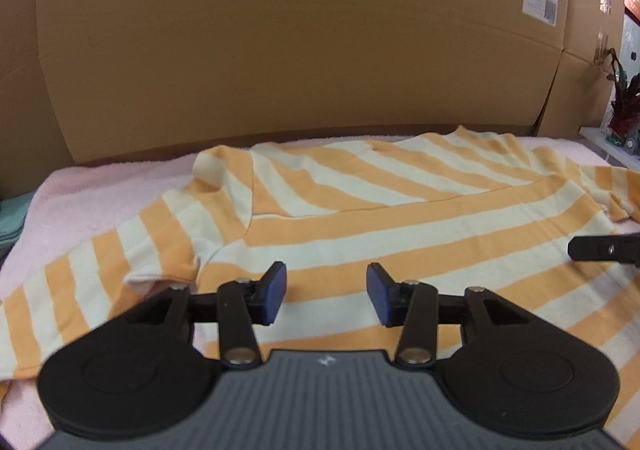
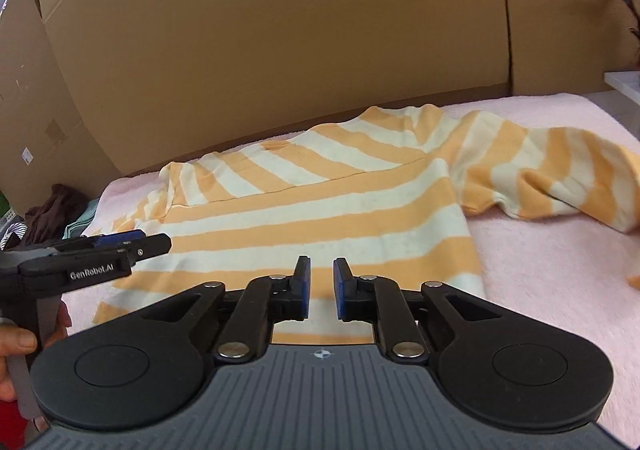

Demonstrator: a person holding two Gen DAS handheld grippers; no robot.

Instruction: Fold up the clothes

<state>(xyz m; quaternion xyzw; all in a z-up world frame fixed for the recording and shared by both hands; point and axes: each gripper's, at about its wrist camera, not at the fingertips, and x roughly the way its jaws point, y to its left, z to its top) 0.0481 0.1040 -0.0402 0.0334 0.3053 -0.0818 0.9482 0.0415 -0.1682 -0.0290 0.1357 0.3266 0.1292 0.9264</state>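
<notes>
Both claws are empty right now. The left claw [image 1: 326, 292] has its blue pads spread with only air between them; the right claw [image 2: 321, 286] has just a narrow gap, nothing pinched either. My guess is they let go so the fold could settle.

Taking the shirt as the landmark, biggest stuff first: a wall of cardboard boxes [image 1: 300, 34] stands right behind it, probably just a backdrop. Under it is a pink towel [image 2: 560, 270], I'd say for a soft surface so the fabric doesn't slide.

The orange-and-cream striped shirt [image 2: 320, 210] lies flat on that towel, with its bottom half apparently folded up over the chest, judging by the straight hem line across it. Both claws hover over its near edge. The right sleeve [image 2: 560, 178] is bunched out to the side, so that probably needs tucking in next.
</notes>
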